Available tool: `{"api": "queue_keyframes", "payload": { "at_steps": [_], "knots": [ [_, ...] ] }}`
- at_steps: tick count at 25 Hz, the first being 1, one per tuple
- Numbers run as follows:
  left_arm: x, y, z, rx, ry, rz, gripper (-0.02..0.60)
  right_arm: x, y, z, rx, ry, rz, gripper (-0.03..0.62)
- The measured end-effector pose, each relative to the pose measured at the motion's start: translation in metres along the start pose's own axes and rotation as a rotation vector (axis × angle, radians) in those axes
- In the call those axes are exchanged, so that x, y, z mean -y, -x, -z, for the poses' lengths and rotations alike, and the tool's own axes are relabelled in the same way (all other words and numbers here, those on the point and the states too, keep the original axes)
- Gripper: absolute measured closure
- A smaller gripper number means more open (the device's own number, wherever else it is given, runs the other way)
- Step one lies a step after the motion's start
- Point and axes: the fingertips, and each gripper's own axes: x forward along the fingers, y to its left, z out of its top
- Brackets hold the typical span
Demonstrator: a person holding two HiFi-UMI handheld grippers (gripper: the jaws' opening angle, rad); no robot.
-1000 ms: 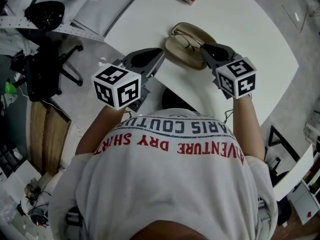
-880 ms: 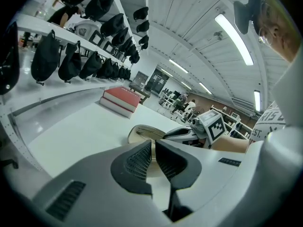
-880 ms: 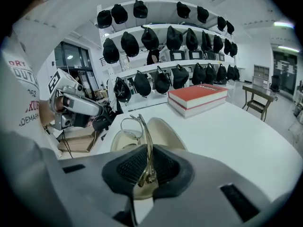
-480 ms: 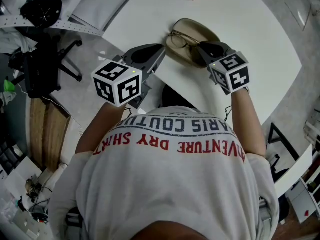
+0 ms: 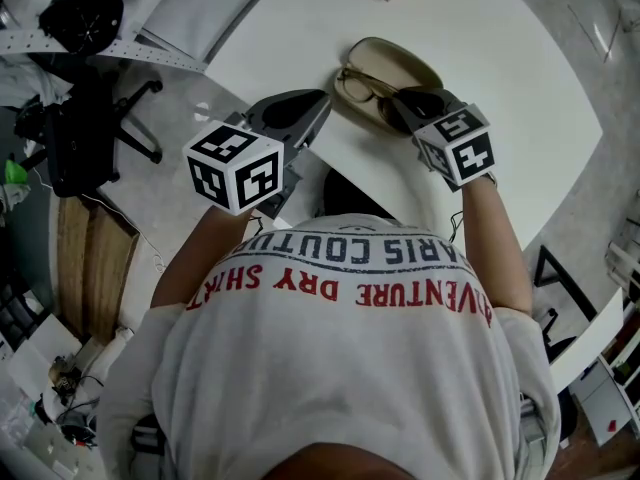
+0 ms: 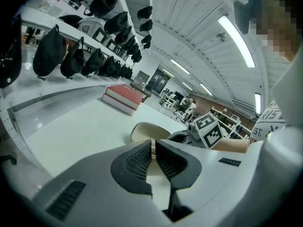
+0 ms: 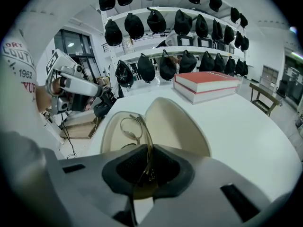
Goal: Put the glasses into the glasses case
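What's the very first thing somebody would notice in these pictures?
Probably the thin wire glasses pinched in the right gripper, right over the open beige glasses case on the white table. After that, the rows of black caps on the shelves behind, and the red book at the table's far side.

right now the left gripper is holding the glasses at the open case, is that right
Not the left. The right gripper is holding the glasses at the open case; the right gripper view shows the frame pinched between its jaws. The left gripper is shut on nothing.
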Motion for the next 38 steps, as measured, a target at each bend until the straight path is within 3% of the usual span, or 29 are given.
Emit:
{"api": "queue_keyframes", "payload": {
  "at_steps": [8, 11, 14, 22, 25, 29, 34, 38],
  "knots": [
    [0.002, 0.008, 0.0, 0.007, -0.009, 0.01, 0.534, -0.004, -0.001, -0.001, -0.002, -0.03, -0.01, 0.547],
    [0.003, 0.013, 0.0, 0.015, -0.014, 0.012, 0.534, -0.002, 0.003, -0.004, 0.02, -0.036, 0.015, 0.489],
    [0.007, 0.019, 0.0, 0.024, -0.021, 0.017, 0.534, 0.0, 0.012, -0.009, 0.063, -0.049, 0.048, 0.426],
    [0.034, 0.039, -0.003, 0.077, -0.06, 0.053, 0.534, -0.026, 0.083, -0.038, 0.291, -0.116, 0.066, 0.422],
    [0.051, 0.05, -0.002, 0.095, -0.076, 0.066, 0.534, -0.055, 0.116, -0.051, 0.398, -0.114, 0.045, 0.438],
    [0.072, 0.067, -0.005, 0.126, -0.103, 0.095, 0.534, -0.095, 0.155, -0.07, 0.527, -0.073, 0.031, 0.51],
    [0.101, 0.088, -0.011, 0.168, -0.157, 0.129, 0.534, -0.123, 0.191, -0.078, 0.631, -0.043, 0.05, 0.558],
    [0.123, 0.104, -0.009, 0.188, -0.184, 0.143, 0.534, -0.147, 0.211, -0.078, 0.689, -0.045, 0.015, 0.569]
  ]
}}
